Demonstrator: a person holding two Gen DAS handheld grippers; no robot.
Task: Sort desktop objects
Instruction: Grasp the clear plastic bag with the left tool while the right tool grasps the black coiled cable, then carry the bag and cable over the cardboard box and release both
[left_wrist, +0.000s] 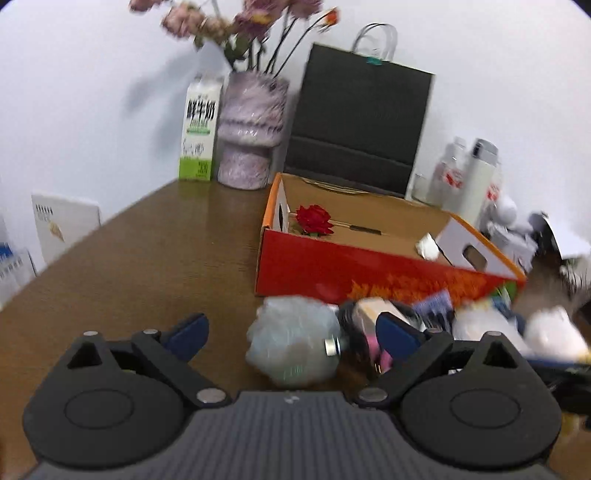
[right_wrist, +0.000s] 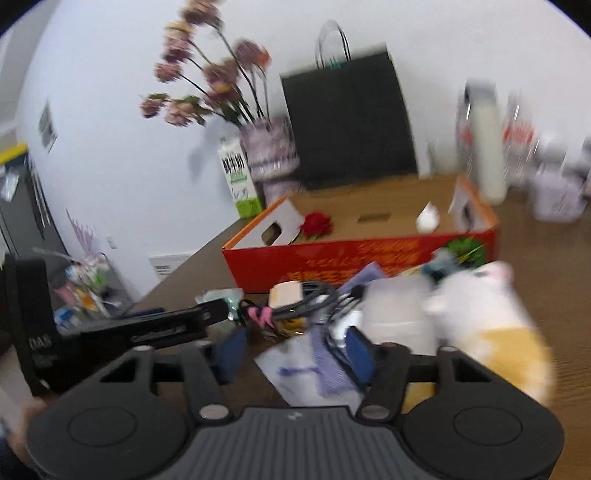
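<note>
An open red and orange cardboard box (left_wrist: 317, 266) (right_wrist: 332, 258) stands on the brown table, holding a red rose (left_wrist: 314, 219) (right_wrist: 316, 223) and a white crumpled piece (left_wrist: 428, 245) (right_wrist: 427, 218). In front of it lies a pile of small objects. My left gripper (left_wrist: 291, 334) is open, with a pale mesh bath ball (left_wrist: 291, 343) between its fingers, not clamped. My right gripper (right_wrist: 295, 350) is open above a purple-printed packet (right_wrist: 314, 365), next to a white and yellow plush toy (right_wrist: 487, 321). A coiled cable with a pink tie (right_wrist: 295, 302) lies in the pile.
A milk carton (left_wrist: 197, 133), a vase of pink flowers (left_wrist: 251, 133) and a dark paper bag (left_wrist: 362, 122) stand at the wall behind the box. White bottles (left_wrist: 472, 177) stand at the back right. The other gripper's black body (right_wrist: 110, 332) reaches in from the left.
</note>
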